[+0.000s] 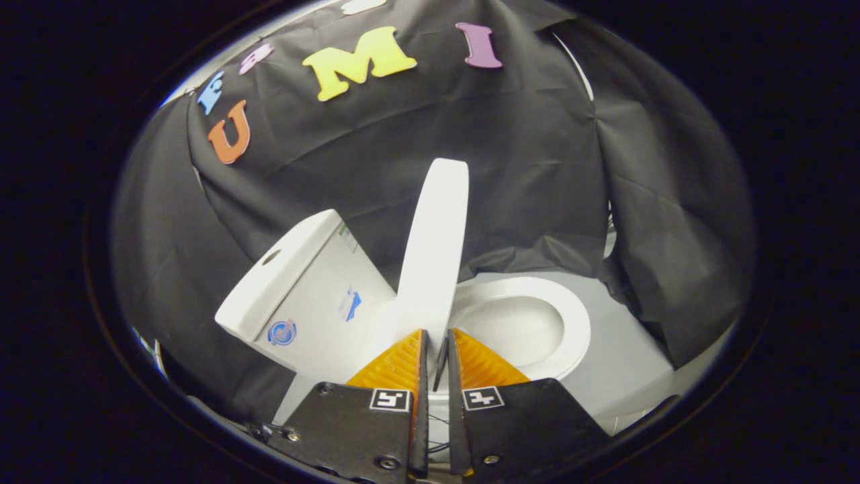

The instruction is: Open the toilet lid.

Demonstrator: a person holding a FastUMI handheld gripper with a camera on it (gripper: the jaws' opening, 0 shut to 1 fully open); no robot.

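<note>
1. The gripper point(437, 336) has its two fingers drawn nearly together, with only a narrow slit left between them. A thin dark edge runs down that slit, and the lower edge of the toilet lid point(435, 249) sits right at the fingertips. It looks pinched, but I cannot tell for sure that both fingers press on it.

2. Just ahead of the fingers the lid rises almost edge-on — raised steeply, close to upright, leaning a little to the right at its top. Its top end is rounded and stands clear against the black cloth wall point(524, 154).

3. To the left of the fingers and of the lid stands the cistern point(302, 296), its flat cover tilted in this view, with a round button hole near the upper edge and small stickers on its side. Its near corner lies close to the left finger; the gap between cistern and lid narrows toward the bottom.

4. To the right of the fingers the seat point(571, 323) lies open to view, an oval ring around the bowl point(517, 329). Nothing lies on the ring.

5. Beyond the seat's far rim is a strip of pale floor point(631, 363), bare and open — the widest free room is on this right side, until the cloth wall hangs down to meet it.
</note>
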